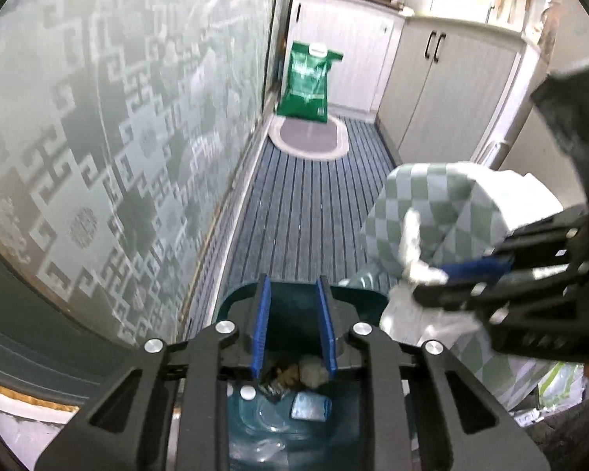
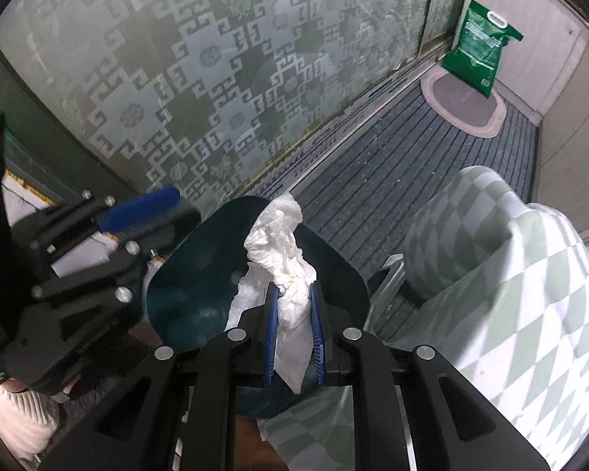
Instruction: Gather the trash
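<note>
Our right gripper (image 2: 294, 329) clamps a crumpled white paper tissue (image 2: 282, 251) between its blue pads, just above the dark teal plastic trash bin (image 2: 188, 274). Our left gripper (image 1: 294, 329) has nothing between its narrowly parted fingers, over the bin's scraps. We judge the drop is in hand: next, release the tissue over the opening, clear of the green-checked cushion (image 2: 510, 274) on the right.

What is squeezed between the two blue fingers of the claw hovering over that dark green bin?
A crumpled white paper tissue, pinched by the right gripper above the open bin; the right wrist view shows it.
</note>
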{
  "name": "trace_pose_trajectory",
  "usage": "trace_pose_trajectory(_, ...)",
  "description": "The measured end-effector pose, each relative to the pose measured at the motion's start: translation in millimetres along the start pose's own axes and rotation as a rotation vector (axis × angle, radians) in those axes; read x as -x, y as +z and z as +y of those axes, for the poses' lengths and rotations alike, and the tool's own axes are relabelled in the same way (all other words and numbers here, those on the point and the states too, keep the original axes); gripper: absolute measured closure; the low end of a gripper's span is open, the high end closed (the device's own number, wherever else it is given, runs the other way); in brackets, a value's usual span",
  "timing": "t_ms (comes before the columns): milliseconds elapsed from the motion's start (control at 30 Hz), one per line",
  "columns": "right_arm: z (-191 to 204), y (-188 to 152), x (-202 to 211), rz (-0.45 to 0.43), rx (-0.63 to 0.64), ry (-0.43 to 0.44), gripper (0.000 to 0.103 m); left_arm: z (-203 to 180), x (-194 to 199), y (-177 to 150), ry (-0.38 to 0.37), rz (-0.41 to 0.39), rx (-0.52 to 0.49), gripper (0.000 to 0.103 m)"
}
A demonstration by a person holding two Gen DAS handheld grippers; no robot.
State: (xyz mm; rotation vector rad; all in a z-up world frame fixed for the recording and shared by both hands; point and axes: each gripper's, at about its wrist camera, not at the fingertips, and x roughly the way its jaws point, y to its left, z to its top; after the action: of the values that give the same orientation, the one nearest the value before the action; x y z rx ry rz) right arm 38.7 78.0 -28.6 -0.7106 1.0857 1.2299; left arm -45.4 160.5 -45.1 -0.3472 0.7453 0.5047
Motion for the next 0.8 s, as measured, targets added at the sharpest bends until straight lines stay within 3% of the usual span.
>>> trace_pose_trajectory(300, 12.7, -4.0, -11.7, 0.054, 0.040, 0.030, 0.084, 5.5, 21.7, 4.8, -0.007, -0.143, 0.022, 0.080)
trace_pose_trajectory(433, 17.1, -6.1, -14.9, 0.068, 0.050, 0.041, 0.064, 6.3, 31.4, 5.4, -0.015, -0.200, 0.033, 0.080)
trace_pose_trajectory(600, 16.0, -4.5, -5.1, 0.028, 0.042, 0.043, 0.063, 5.8, 43.2, 6.1, -0.037, -0.277, 0.038, 0.077)
trace_pose_trajectory(800, 13.0, -2.7, 15.9, -0.050, 0.036, 0.035, 0.062, 2.2, 50.6, 5.8, -0.059, -0.314, 0.011, 0.065)
